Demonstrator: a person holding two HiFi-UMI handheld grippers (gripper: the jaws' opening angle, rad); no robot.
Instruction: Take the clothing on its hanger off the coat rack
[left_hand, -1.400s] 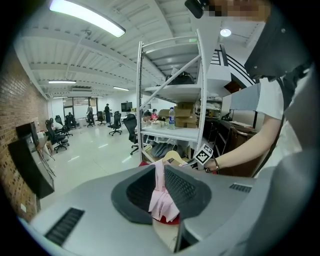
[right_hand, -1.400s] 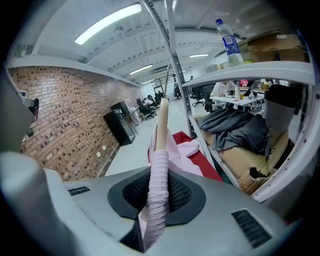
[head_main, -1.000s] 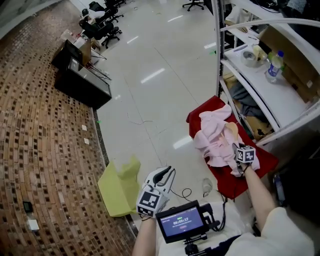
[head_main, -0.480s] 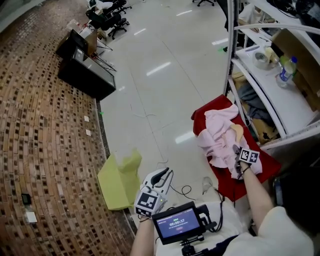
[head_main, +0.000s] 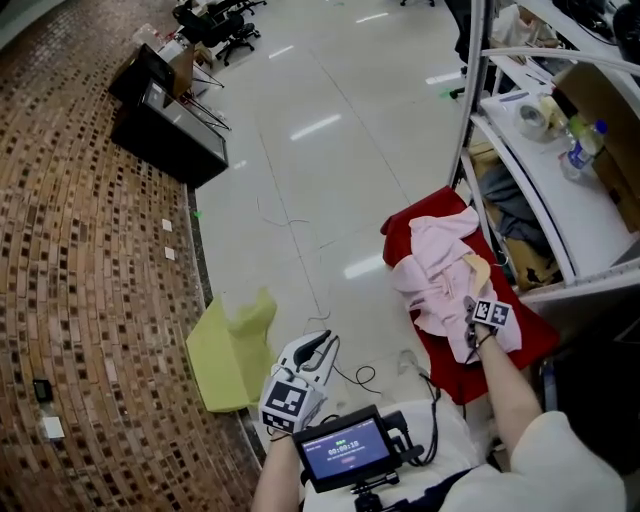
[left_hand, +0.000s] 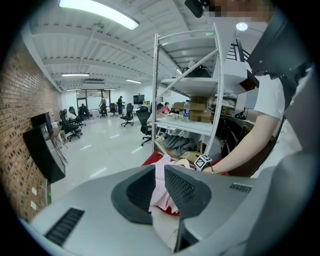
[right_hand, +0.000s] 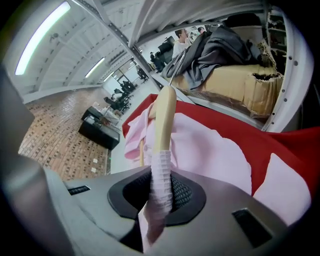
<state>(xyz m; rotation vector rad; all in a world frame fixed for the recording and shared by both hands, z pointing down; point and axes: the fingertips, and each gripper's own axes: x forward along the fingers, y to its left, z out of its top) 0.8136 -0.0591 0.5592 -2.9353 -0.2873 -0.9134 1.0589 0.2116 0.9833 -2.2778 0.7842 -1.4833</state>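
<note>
My right gripper (right_hand: 159, 192), jaws clamped on wooden hanger (right_hand: 164, 120) through ribbed pink strap (right_hand: 161, 172), thin hook (right_hand: 173, 75) faint at twelve o'clock; left gripper (left_hand: 159, 187), jaws apart

Place: an open-plan office is indicated.
Seating: rolling chairs (left_hand: 128, 113) are ranged across a glossy floor (head_main: 300, 150).
Storage: white metal shelving (left_hand: 185, 86) is loaded with cardboard boxes (left_hand: 199, 111).
</note>
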